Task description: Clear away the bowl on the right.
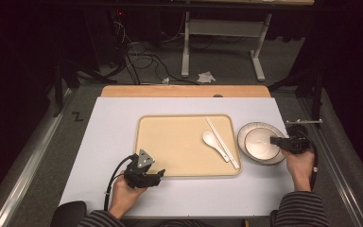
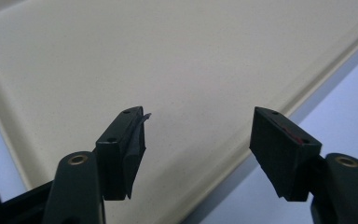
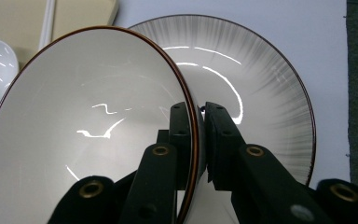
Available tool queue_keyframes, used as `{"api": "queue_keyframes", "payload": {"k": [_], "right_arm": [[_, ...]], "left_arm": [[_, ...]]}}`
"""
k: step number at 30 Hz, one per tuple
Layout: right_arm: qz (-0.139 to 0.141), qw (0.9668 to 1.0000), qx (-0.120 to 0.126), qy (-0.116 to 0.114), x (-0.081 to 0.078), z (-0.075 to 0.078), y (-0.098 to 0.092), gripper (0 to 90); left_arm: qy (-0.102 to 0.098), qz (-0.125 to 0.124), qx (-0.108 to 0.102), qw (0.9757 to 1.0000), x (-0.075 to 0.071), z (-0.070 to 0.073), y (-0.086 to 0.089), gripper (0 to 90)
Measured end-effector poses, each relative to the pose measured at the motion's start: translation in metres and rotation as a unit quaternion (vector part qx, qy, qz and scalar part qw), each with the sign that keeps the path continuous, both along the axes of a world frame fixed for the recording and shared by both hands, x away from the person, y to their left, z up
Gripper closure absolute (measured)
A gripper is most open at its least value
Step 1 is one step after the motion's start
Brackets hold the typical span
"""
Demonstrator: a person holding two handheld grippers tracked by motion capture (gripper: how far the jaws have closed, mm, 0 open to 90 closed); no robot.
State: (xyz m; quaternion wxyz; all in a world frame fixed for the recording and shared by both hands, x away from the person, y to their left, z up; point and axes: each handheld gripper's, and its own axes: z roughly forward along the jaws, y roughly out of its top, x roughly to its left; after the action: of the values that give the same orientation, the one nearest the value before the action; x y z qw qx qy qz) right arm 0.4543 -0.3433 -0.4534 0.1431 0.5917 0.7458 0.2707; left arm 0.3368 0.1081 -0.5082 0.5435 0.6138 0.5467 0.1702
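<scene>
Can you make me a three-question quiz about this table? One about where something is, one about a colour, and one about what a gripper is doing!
1. Where is the white spoon?
A. On the tray
B. In the bowl
C. On the floor

2. What colour is the tray?
A. Blue
B. Beige
C. Black

3. What is the right gripper doing?
A. Hanging open over the spoon
B. Holding the chopsticks
C. Pinching the bowl's rim

Answers: 1 A, the spoon lies on the tray beside the chopsticks. 2 B, the tray looks pale beige in the high view. 3 C, its jaws close on either side of the rim of the bowl, above the plate.
</scene>
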Motion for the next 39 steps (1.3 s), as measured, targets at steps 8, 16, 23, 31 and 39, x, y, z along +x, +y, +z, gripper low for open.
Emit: {"api": "queue_keyframes", "payload": {"k": [8,16,23,31,39], "right_arm": [[0.004,0.9999,0.004,-0.011,-0.002,0.004,0.000,84.1],[0.004,0.9994,0.018,-0.030,-0.007,0.010,-0.004,84.0],[0.021,0.9981,0.031,-0.050,-0.012,0.023,0.003,84.0],[0.049,0.9956,0.050,-0.062,-0.020,0.031,0.013,84.0],[0.079,0.9933,0.048,-0.069,-0.025,0.038,0.028,84.0]], "left_arm": [[-0.001,-0.001,-0.002,1.0000,0.000,0.000,-0.001,35.8],[0.002,-0.005,0.000,1.0000,0.002,-0.001,-0.003,35.9],[0.002,-0.006,-0.004,1.0000,0.002,-0.001,-0.003,35.9],[0.006,-0.010,-0.001,0.9999,0.005,-0.002,-0.005,35.6],[0.004,-0.010,-0.004,0.9999,0.005,-0.001,-0.005,35.6]]}}
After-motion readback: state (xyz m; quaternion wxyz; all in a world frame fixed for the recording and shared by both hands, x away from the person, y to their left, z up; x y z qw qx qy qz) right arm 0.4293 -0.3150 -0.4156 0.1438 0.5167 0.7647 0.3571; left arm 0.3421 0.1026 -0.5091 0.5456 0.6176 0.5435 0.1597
